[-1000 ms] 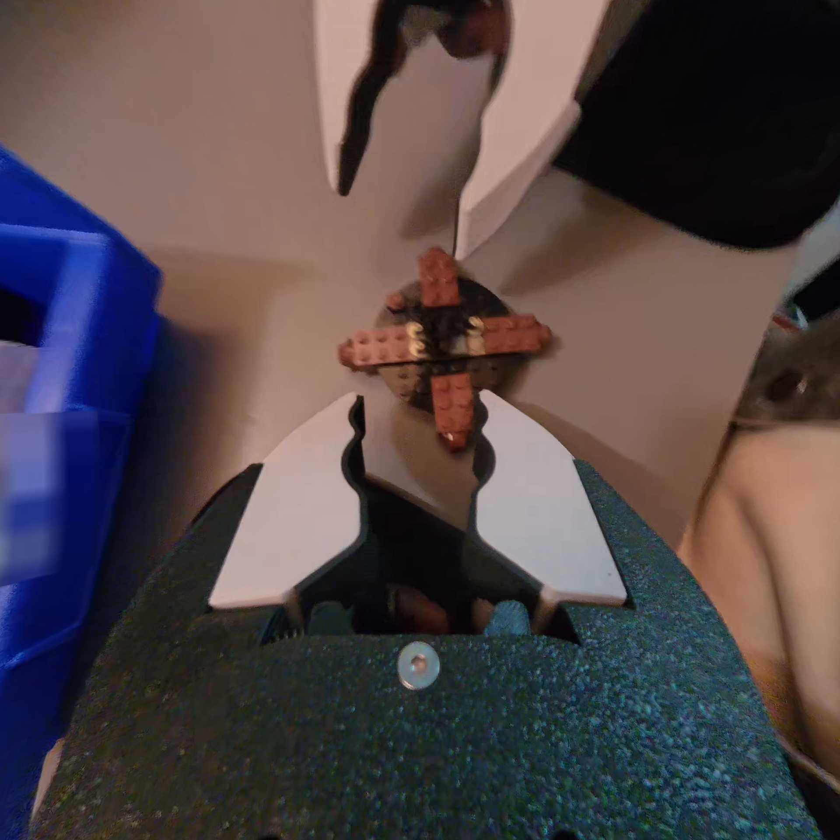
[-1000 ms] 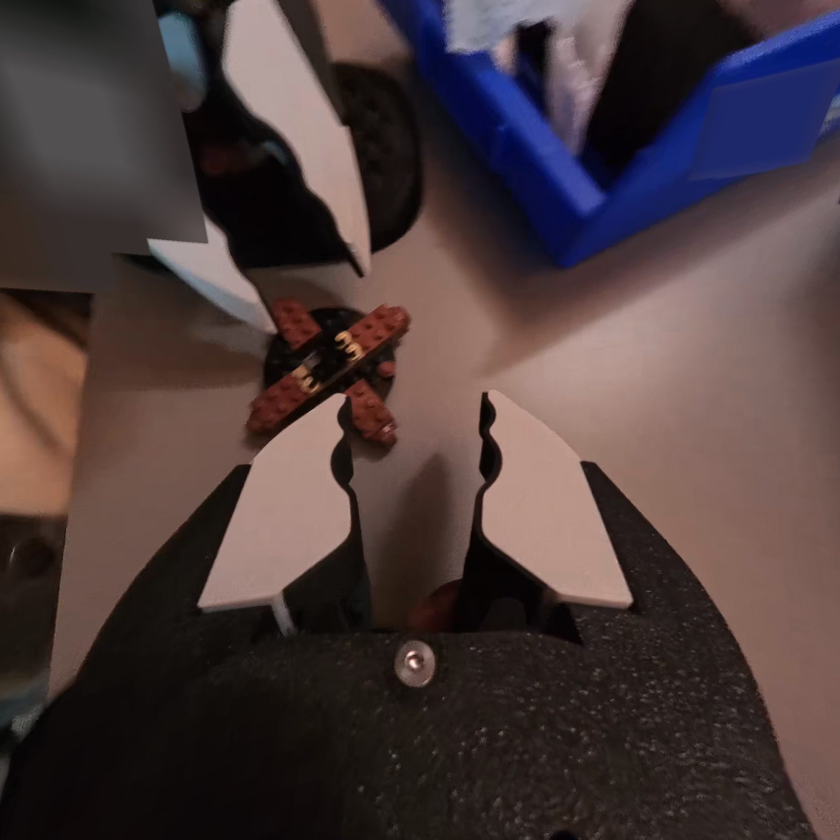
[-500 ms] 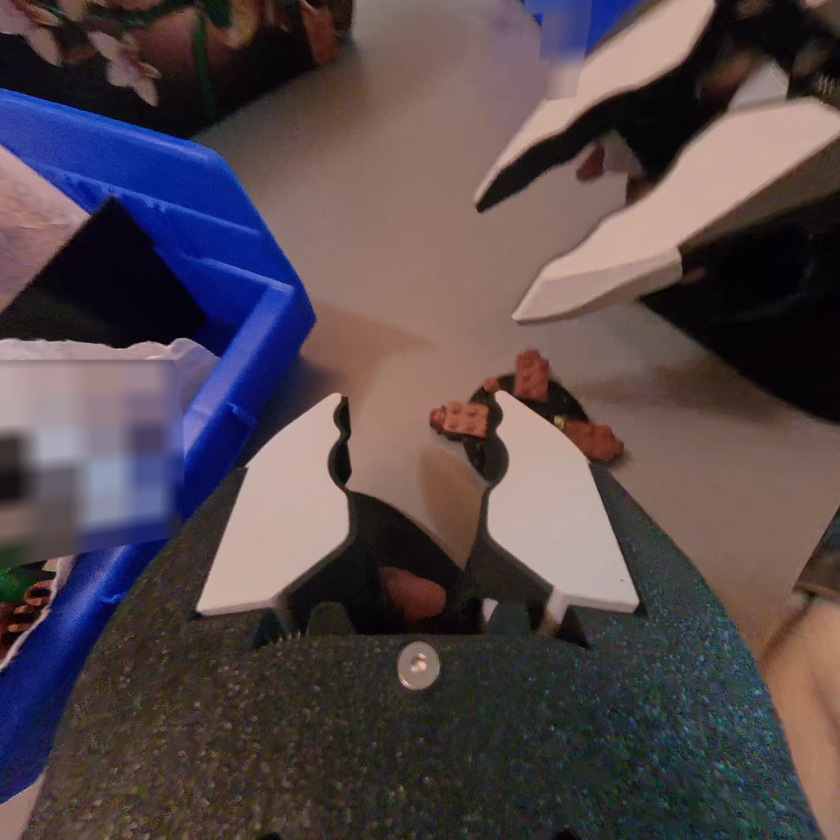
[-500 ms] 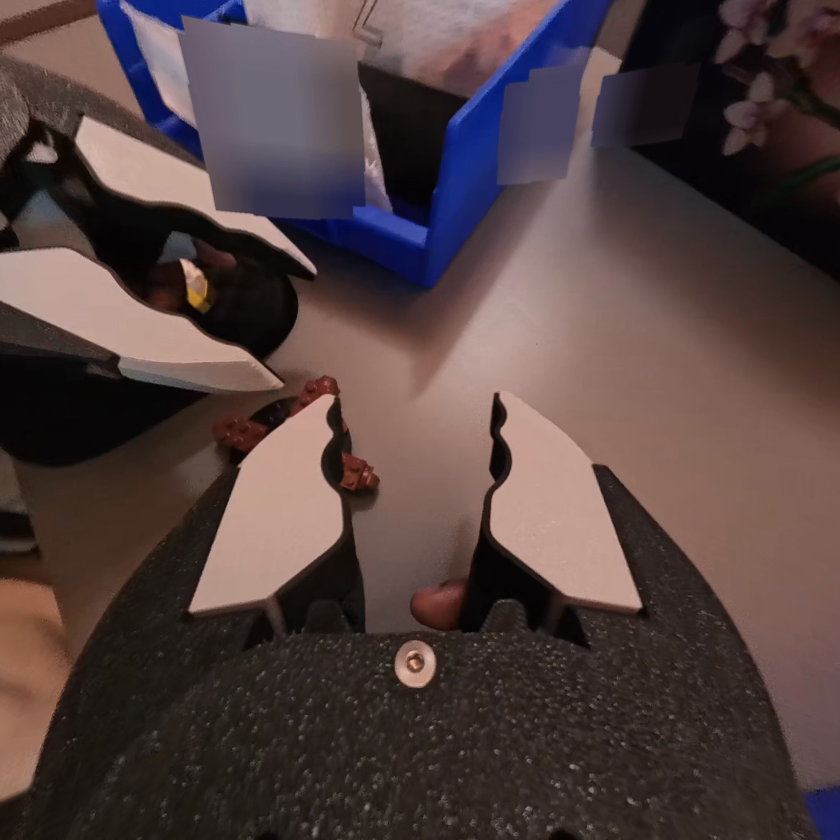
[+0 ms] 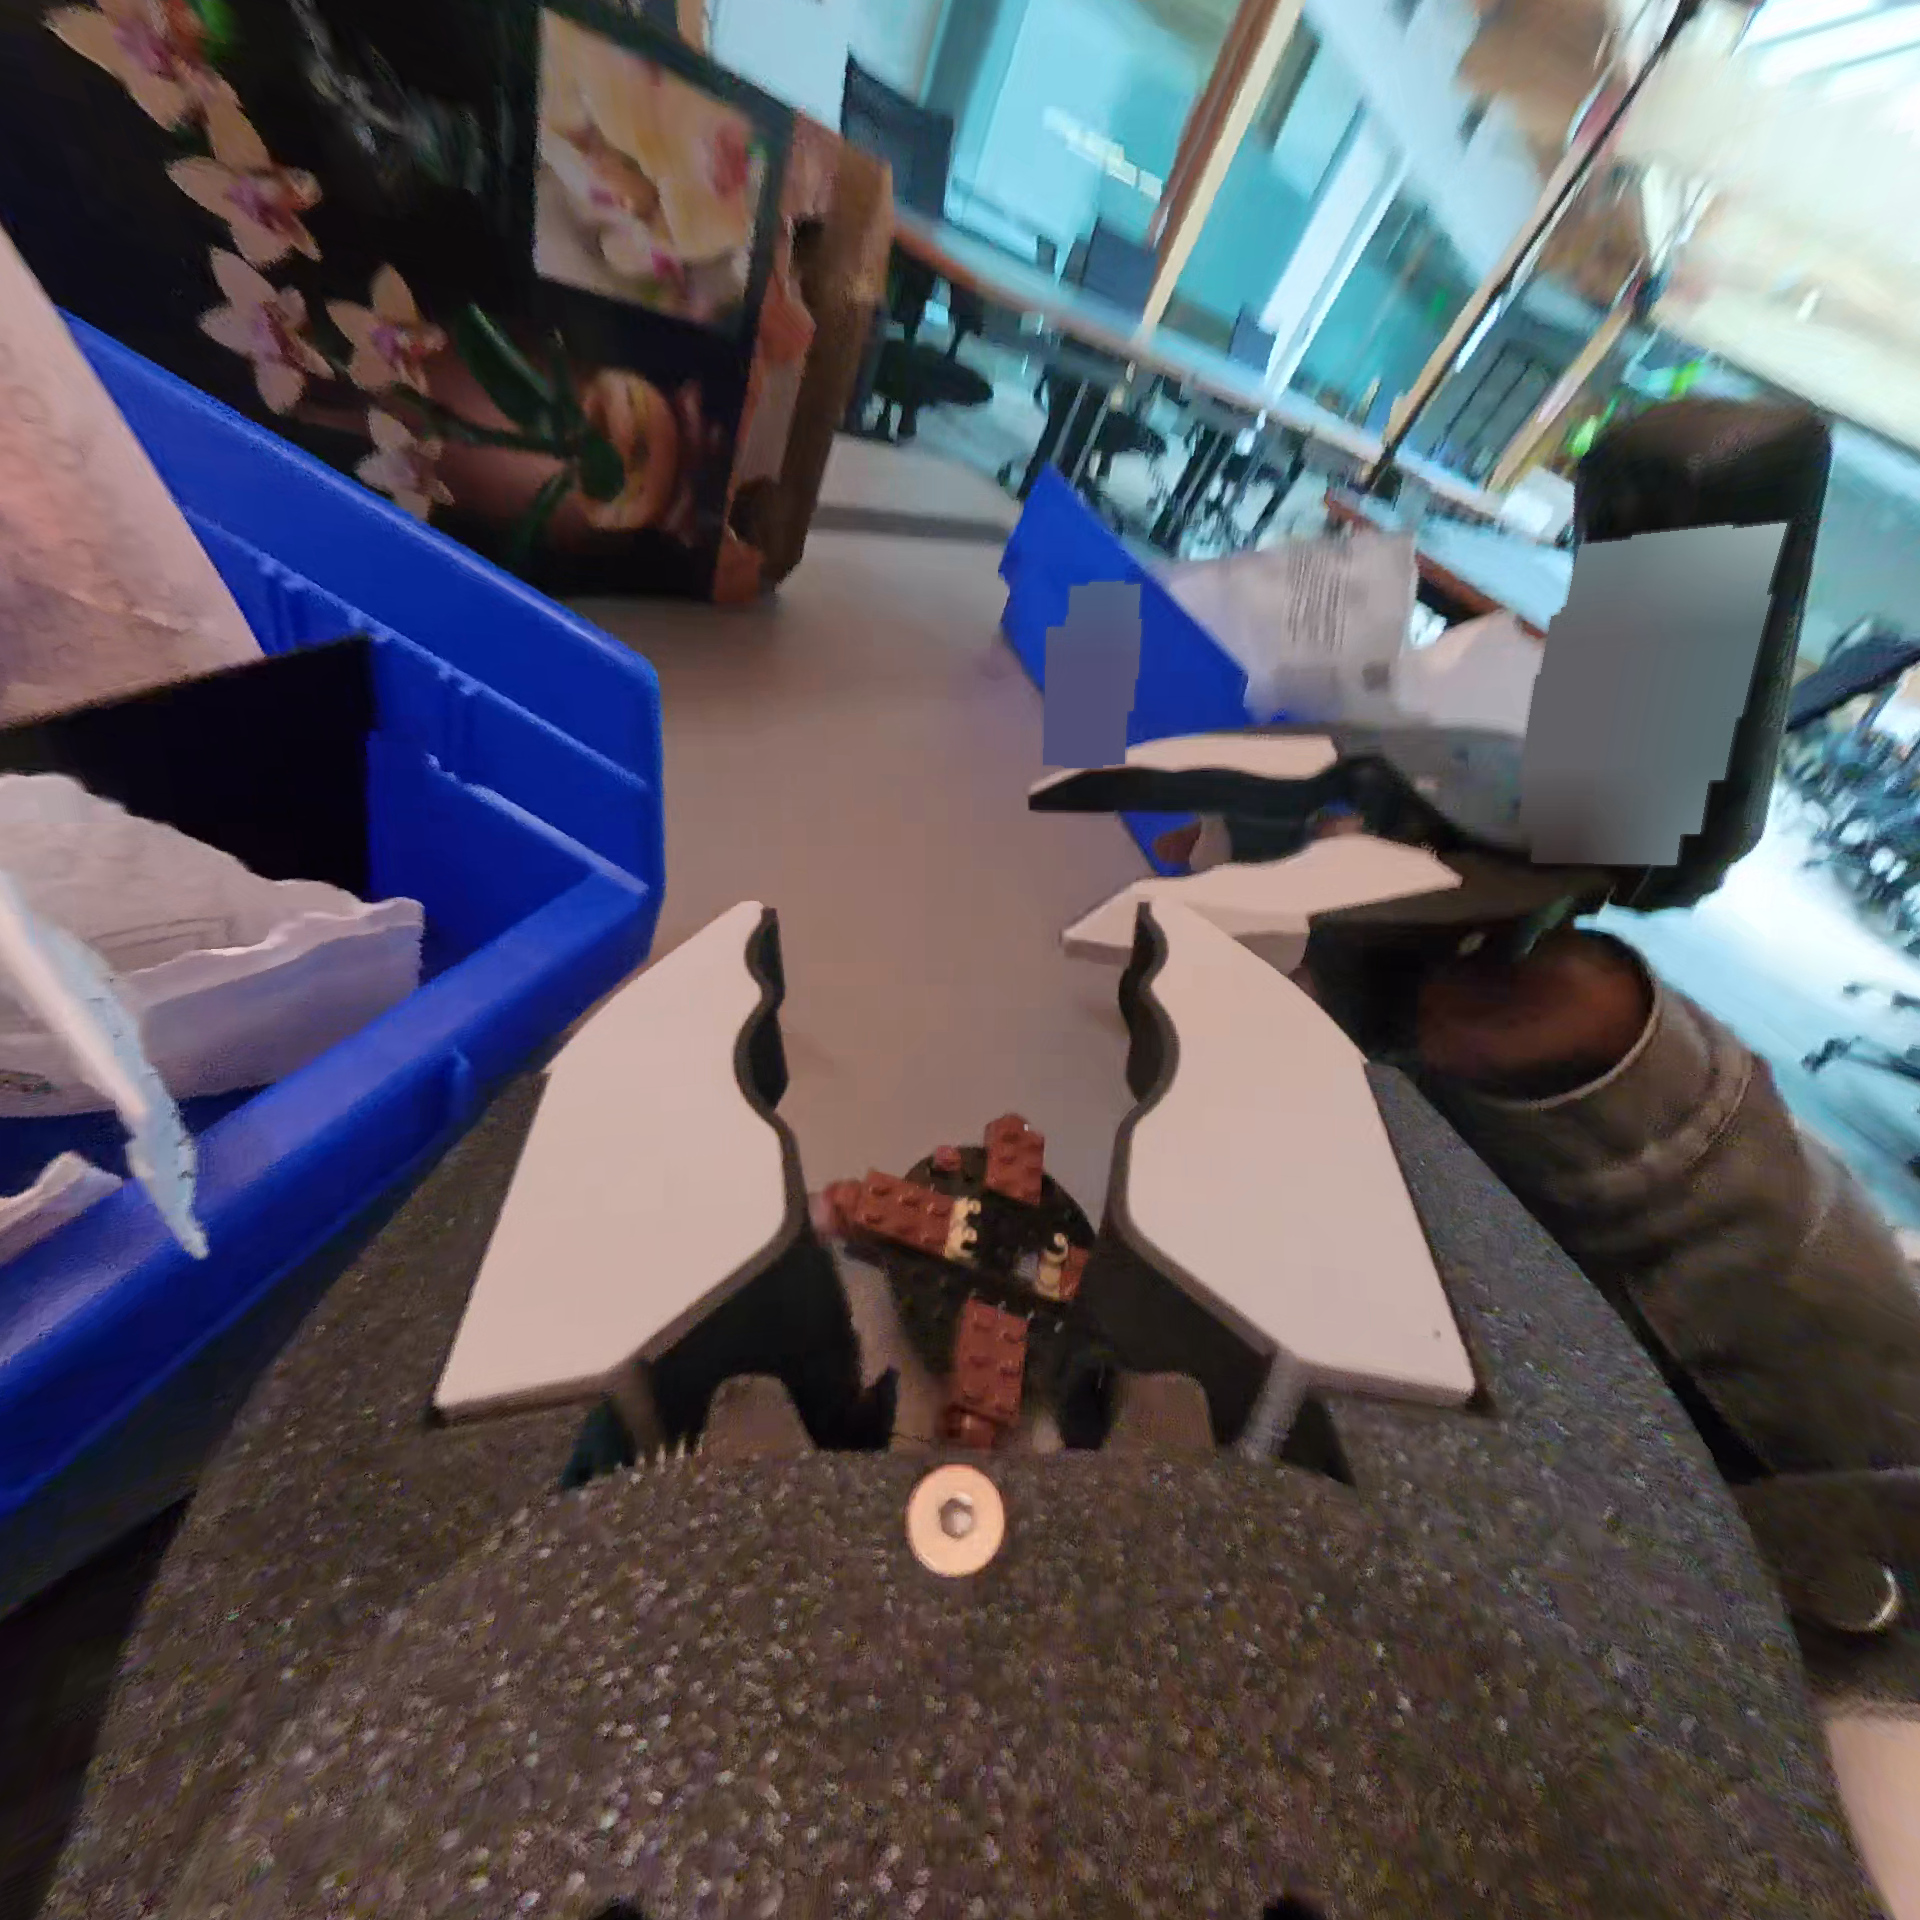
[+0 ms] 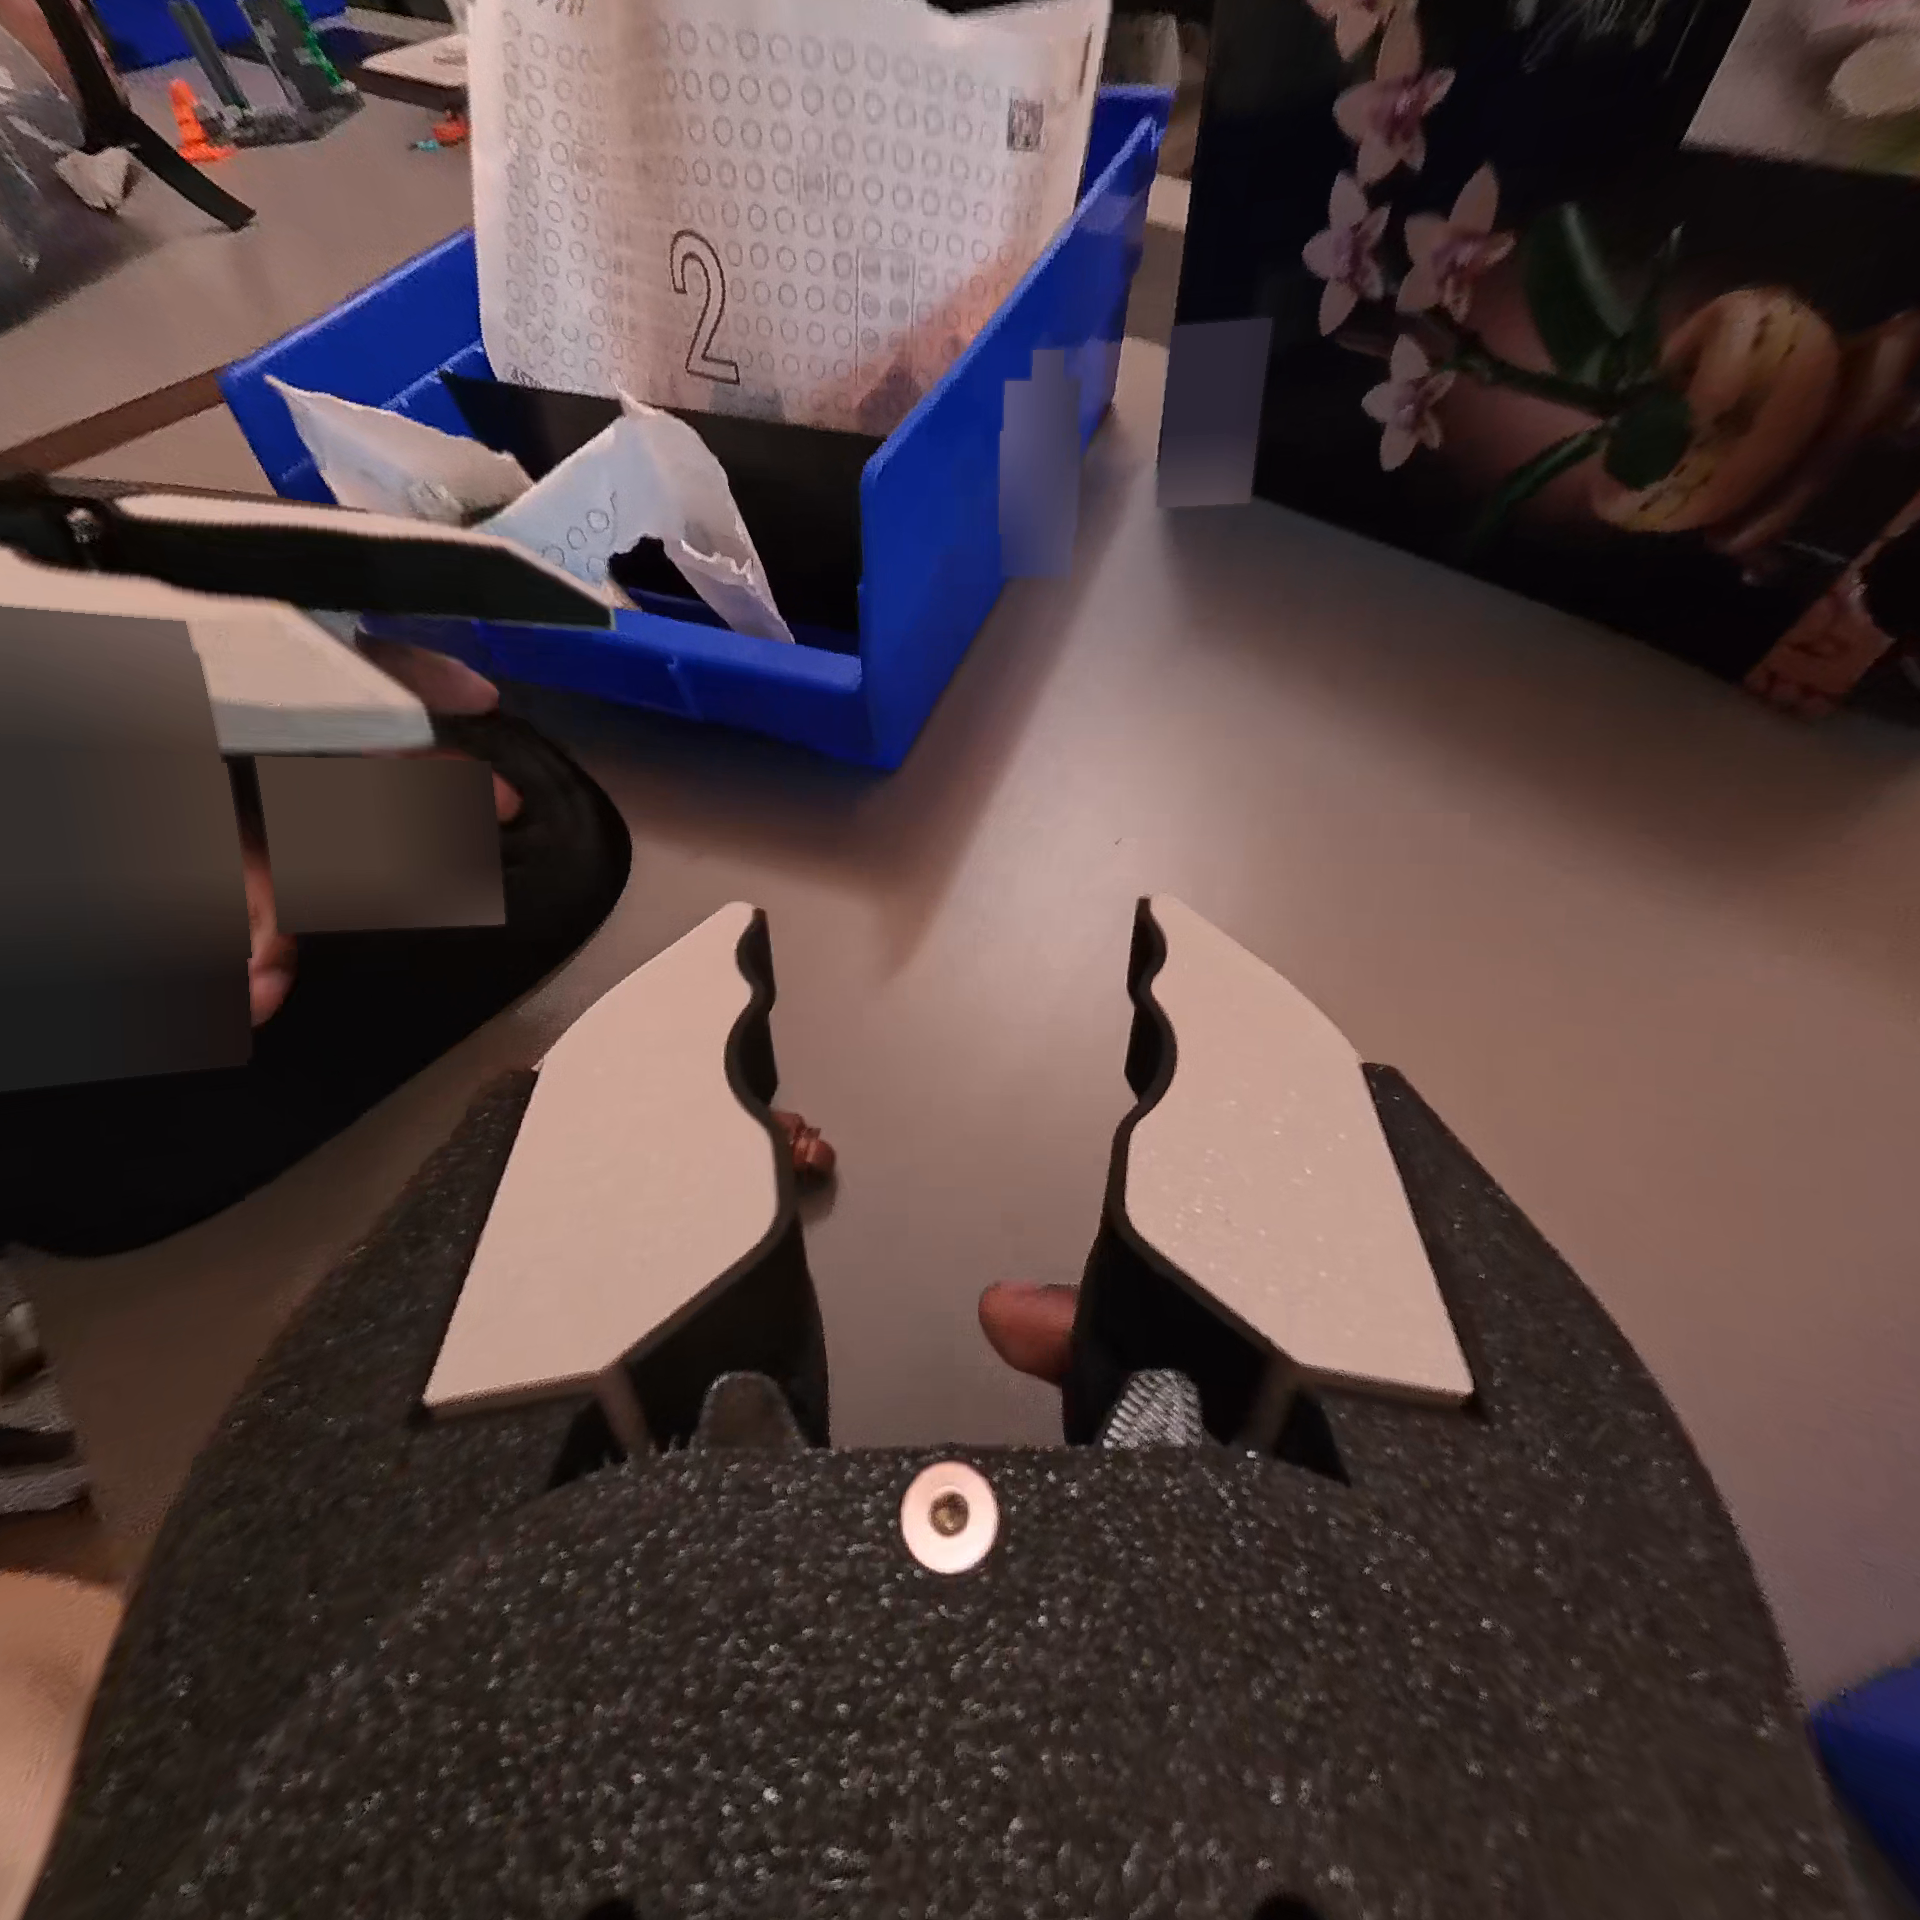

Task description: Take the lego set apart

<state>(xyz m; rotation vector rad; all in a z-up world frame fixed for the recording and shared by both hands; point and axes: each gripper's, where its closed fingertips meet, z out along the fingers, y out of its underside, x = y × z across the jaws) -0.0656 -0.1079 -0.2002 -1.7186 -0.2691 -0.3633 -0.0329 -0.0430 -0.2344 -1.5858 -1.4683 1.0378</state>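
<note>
Hovering with both pairs of fingers apart and empty, we have our left gripper [image 5: 951, 1029] directly over the lego set [image 5: 966, 1247] on the table [image 5: 883, 790]; closing across its brown arms could skid the whole thing sideways, and our right gripper [image 6: 951, 1023] beside it braces nothing.

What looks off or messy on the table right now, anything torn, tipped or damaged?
The white paper bag in the blue bin is ripped open, with ragged edges and a hole. The lego set lies flat and whole on the table, between the fingers of the open left gripper. Nothing looks spilled.
</note>
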